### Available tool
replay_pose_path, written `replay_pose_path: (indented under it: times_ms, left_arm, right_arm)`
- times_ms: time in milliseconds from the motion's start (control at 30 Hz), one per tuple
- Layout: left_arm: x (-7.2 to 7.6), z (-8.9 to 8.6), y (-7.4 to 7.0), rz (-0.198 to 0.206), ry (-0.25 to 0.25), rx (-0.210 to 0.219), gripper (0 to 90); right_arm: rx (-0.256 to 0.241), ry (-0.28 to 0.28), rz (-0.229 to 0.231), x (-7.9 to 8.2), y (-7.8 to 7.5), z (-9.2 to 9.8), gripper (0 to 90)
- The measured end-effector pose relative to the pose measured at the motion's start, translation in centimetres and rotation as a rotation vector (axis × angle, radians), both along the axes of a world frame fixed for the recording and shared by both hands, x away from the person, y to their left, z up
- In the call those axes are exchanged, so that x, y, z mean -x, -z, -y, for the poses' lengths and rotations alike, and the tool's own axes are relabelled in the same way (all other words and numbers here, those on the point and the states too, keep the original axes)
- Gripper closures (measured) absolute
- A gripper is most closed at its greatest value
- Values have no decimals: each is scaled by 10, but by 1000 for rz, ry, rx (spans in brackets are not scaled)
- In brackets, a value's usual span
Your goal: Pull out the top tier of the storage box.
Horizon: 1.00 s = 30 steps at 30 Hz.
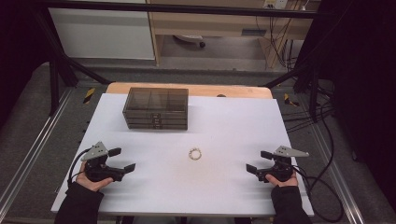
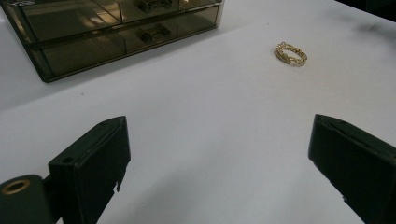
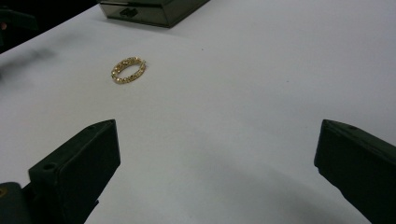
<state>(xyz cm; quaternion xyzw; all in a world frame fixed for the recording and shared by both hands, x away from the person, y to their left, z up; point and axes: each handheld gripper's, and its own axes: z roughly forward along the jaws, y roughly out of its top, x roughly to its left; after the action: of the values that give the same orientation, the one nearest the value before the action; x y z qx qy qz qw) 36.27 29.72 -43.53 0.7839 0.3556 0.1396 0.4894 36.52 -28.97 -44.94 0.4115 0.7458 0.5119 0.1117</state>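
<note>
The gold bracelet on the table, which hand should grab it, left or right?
Probably either, with a slight lean to the right. The gold bracelet lies flat about midway between the left gripper and the right gripper. Both are open and empty, with bare table between, but the right looks a touch nearer.

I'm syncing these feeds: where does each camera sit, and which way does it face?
High view: above the person's side, looking forward and down on the white table; hands and sleeves show.
Left gripper view: rides the left gripper, facing the drawer box.
Right gripper view: rides the right gripper, facing left across the table.
Both gripper views share the gold bracelet.
</note>
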Motion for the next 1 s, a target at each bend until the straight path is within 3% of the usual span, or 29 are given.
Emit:
replay_pose_path:
  times_ms: [500,1000]
  left_arm:
    - [0,2,-1,2,8,-15,56]
    - [-4,6,-4,14,30,-64,62]
  right_arm:
    - [16,-6,-2,-1,1,-1,8]
    - [16,-5,-2,-1,0,0,8]
